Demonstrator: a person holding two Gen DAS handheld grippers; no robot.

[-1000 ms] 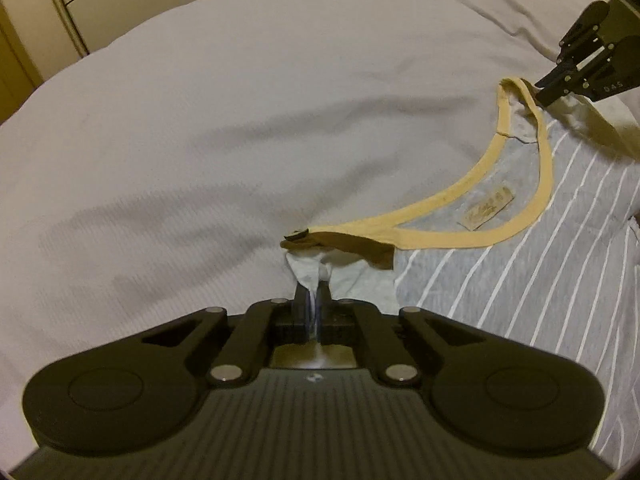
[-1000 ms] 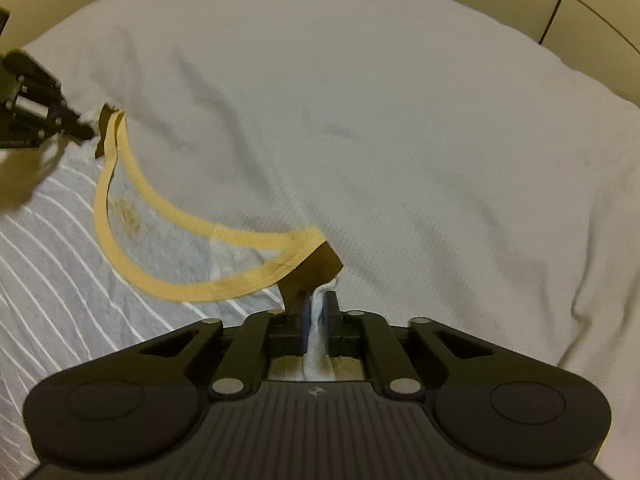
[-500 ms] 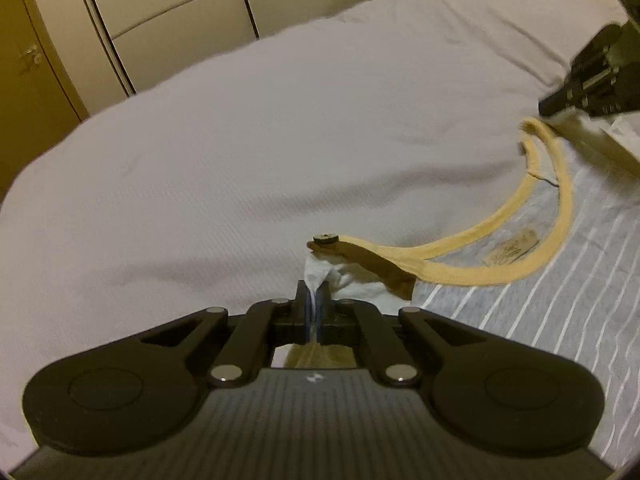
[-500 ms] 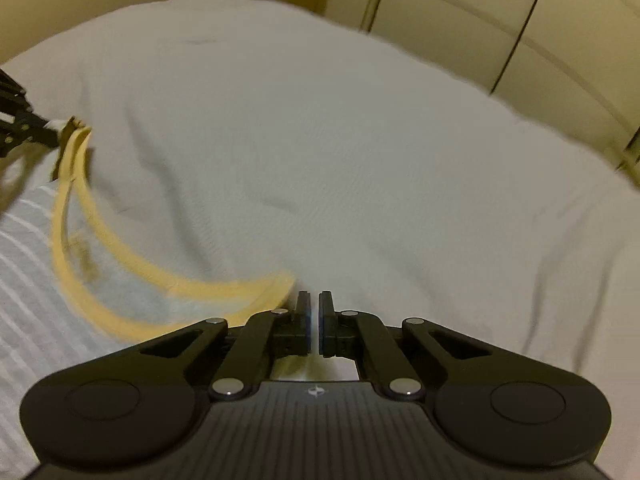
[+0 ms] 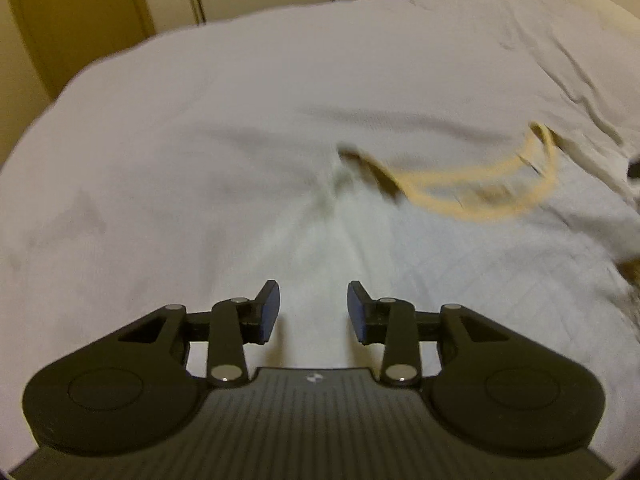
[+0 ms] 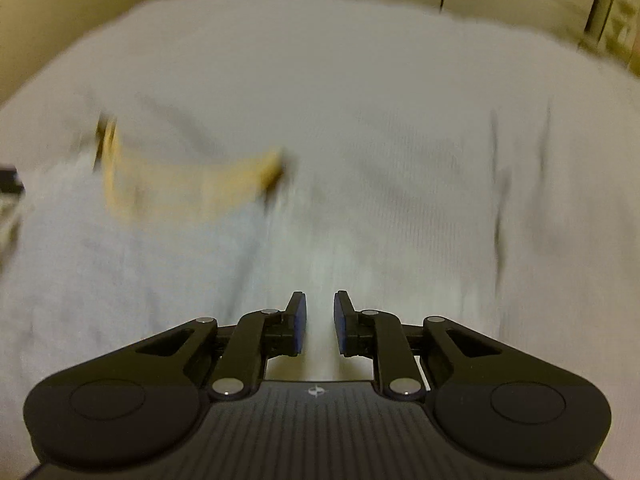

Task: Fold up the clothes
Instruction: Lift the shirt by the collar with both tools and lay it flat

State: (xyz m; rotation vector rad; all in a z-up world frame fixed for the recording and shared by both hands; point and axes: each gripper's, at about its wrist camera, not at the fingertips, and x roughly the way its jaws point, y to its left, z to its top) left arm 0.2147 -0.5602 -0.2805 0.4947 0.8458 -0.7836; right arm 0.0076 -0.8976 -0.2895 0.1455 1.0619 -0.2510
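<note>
Both your grippers let go: left gripper (image 5: 313, 306) wide, right gripper (image 6: 320, 322) narrowly parted; shirt (image 5: 460, 248), blurred, seemingly flat on bed (image 5: 200, 120).

Dim, yellowish indoor light — both fisheye views motion-blurred, edges bowed and vignetted.

We see a bed (image 5: 200, 128) covered by a pale sheet (image 6: 400, 100) with soft creases. One garment lies directly on it: a light shirt (image 5: 460, 280), flat on the sheet, with a yellow collar (image 5: 480, 184) at its far end. In the left view the shirt spreads to the right of the sheet's bare stretch; in the right view the shirt (image 6: 120, 260) lies left of that stretch. Both views are blurred, so we cannot make out its pattern. Beyond the shirt the sheet runs on to the bed's far edge.
</note>
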